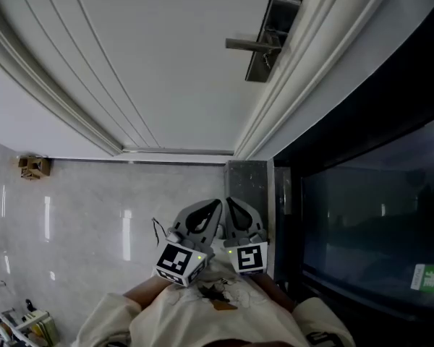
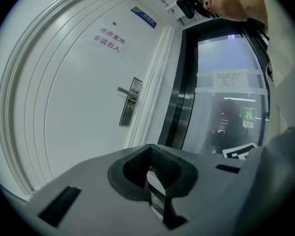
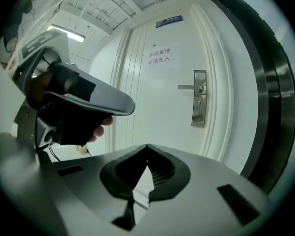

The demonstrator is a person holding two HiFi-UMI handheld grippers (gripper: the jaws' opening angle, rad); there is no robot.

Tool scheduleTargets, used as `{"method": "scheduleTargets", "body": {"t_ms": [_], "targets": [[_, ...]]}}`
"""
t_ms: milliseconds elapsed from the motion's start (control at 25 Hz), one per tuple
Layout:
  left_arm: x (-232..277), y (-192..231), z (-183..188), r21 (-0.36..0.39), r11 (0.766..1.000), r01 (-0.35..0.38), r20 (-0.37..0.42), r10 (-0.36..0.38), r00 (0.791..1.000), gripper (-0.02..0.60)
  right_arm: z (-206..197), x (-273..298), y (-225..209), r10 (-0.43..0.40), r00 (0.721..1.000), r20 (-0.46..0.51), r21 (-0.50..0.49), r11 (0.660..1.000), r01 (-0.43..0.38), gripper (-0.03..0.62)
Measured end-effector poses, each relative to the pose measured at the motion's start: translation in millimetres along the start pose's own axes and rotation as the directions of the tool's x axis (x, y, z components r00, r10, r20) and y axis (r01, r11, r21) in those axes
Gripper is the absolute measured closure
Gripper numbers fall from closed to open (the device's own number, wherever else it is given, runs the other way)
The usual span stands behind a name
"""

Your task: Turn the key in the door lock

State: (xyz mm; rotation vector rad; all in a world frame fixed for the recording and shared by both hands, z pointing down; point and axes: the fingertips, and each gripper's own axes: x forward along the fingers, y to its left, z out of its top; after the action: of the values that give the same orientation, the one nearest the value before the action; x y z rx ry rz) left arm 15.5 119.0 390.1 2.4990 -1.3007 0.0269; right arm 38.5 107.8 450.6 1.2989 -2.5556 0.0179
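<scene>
Door: white panelled door, closed, straight ahead of the person.
Door lock: metal lock plate at the door's right edge, next to the frame; lever handle sits level on it, pointing away from the frame.
Key: not made out in any view. A dark spot below the lever in both gripper views may be the keyhole; the lock is too small in the pictures to tell whether a key sits in it.
Left hand-held gripper: clenched, jaw tips meeting, nothing between them; held low near the person's body, aimed roughly towards the door.
Right hand-held gripper: clenched and empty, tips together; just beside the left one, also near the body.
Separation: both tools are well apart from the lock, with a stretch of pale polished floor between the person and the door.
Surroundings: dark glass panel to the right of the door frame.
Work done: none evident. No contact with lock, lever or key.
Work left, as judged: the whole task. That means closing the gap to the door, bringing one tool up to the lock, opening its jaws, gripping the key if one is there, and turning it.
Stage: start position, approach not yet made.
</scene>
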Motion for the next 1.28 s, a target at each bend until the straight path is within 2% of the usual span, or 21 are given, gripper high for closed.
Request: {"method": "scheduleTargets", "body": {"t_ms": [120,440,560,720,880,1040,1160,1280], "targets": [[6,-3,0,-0.008,1.000,-0.001,-0.009,0.001,1.000,0.580,3,2,-6,0.019,1.000,0.011,0.025,1.000,-0.020,0.587],[35,1,-13,-0.053,0.999,0.005,-0.045,-0.008,0.999,0.580,-9,23,-39,-0.003,1.000,0.006,0.007,1.000,0.003,0.585],[47,16,-2,-0.055,0.998,0.024,-0.051,-0.027,0.998,0.581,-4,33,-54,-0.034,0.999,-0.024,-0.008,0.999,0.033,0.585],[72,54,20,-0.062,0.997,0.044,-0.018,-0.045,0.999,0.580,9,64,-84,-0.111,0.992,-0.053,-0.085,0.991,0.106,0.585],[88,98,46,-0.022,0.998,0.055,0.022,-0.055,0.998,0.580,48,99,-118,-0.227,0.974,0.012,-0.150,0.962,0.226,0.585],[98,127,58,-0.025,0.998,0.059,0.013,-0.059,0.998,0.580,87,123,-149,-0.331,0.942,0.060,-0.249,0.909,0.335,0.583],[104,135,63,-0.010,0.998,0.061,0.009,-0.061,0.998,0.580,113,136,-171,-0.371,0.925,0.086,-0.284,0.880,0.380,0.583],[113,138,67,-0.029,0.998,0.051,0.009,-0.051,0.999,0.580,134,149,-190,-0.386,0.916,0.110,-0.326,0.856,0.400,0.562]]}}
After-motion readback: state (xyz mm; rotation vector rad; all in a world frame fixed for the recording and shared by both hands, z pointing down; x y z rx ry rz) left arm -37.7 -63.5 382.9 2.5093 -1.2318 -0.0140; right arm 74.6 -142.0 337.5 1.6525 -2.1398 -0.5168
